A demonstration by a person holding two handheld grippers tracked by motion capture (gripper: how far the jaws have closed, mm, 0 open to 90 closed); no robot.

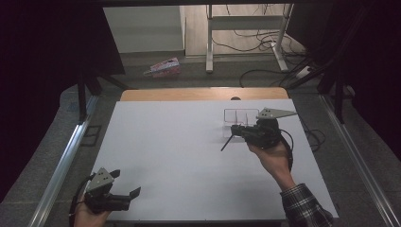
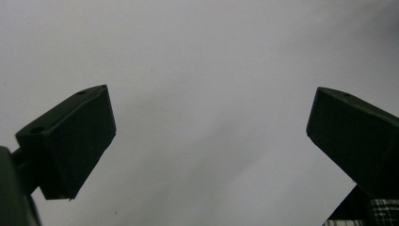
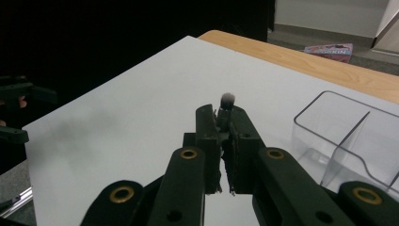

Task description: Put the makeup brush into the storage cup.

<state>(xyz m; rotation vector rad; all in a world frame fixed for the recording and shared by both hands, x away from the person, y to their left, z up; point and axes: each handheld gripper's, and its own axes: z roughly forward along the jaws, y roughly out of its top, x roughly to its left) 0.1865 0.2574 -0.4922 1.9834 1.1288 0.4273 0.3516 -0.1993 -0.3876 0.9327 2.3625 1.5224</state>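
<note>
Right claw (image 1: 236, 133) right of frame centre, clamped on thin brush (image 3: 227, 101), bristles clear of jaw tips; likely held for drop into clear divided tray (image 3: 357, 136) just beside. Left claw (image 1: 127, 191) lower left, spread, empty, resting on white counter (image 1: 179, 156).

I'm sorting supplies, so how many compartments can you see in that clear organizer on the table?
2 visible: in the clear organizer, one compartment left of the divider, one right of it. The frame edge and right gripper cut off the rest, so more may be hidden.
</note>
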